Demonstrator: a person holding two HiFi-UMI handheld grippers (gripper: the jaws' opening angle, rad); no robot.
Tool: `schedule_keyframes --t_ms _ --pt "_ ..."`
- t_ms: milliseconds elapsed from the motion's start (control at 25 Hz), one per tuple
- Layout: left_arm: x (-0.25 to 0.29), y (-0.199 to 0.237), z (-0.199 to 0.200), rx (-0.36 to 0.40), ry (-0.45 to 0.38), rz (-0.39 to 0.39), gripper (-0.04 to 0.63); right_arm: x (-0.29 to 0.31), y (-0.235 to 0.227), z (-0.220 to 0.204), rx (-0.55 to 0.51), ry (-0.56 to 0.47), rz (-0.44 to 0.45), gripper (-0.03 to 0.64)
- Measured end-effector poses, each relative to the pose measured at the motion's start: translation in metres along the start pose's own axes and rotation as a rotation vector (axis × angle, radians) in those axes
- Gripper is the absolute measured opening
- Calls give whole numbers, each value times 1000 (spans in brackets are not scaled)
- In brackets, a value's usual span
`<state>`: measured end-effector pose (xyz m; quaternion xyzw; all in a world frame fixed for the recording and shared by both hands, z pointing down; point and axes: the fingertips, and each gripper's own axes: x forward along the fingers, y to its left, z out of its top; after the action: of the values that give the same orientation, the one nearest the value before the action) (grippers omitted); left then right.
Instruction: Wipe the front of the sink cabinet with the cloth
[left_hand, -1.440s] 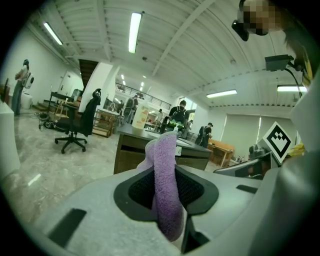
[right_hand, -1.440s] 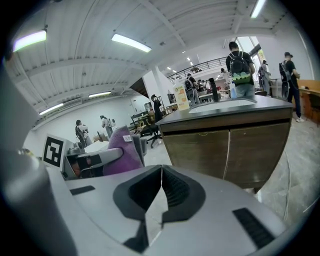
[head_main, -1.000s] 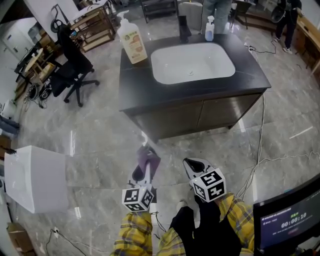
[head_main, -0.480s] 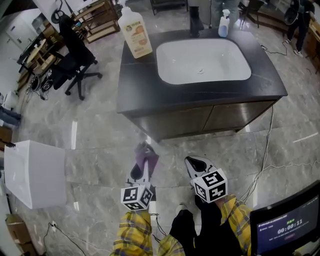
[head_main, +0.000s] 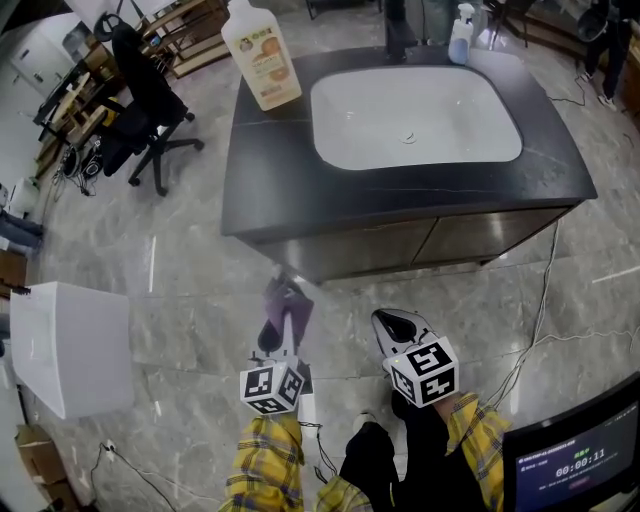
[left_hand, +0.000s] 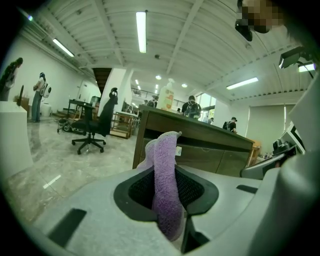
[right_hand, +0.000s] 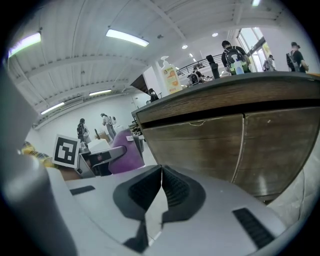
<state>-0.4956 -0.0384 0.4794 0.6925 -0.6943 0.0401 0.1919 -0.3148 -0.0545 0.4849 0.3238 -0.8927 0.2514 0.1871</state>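
I've got L tongs (left_hand: 168, 189) clamped on the purple cloth (left_hand: 165, 165), long axis pointing fwd at the sink cabinet front (head_main: 400, 245), not touching it; R tongs (right_hand: 161, 189) pressed together, empty.

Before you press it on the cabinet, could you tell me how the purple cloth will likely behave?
The purple cloth looks soft and floppy: its free end bends over above the left gripper, so it would probably fold rather than push flat. Its fuzzy pile suggests it is light and should grip, not slip.
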Motion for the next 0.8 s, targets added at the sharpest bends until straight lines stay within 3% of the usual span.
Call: schedule_keyframes --t_ms 440,800 --pt "55 31 -5 8 -32 102 81 27 -31 -4 9 -7 8 6" --pt "85 17 6 34 -76 97 81 18 -58 1 23 -33 -21 6"
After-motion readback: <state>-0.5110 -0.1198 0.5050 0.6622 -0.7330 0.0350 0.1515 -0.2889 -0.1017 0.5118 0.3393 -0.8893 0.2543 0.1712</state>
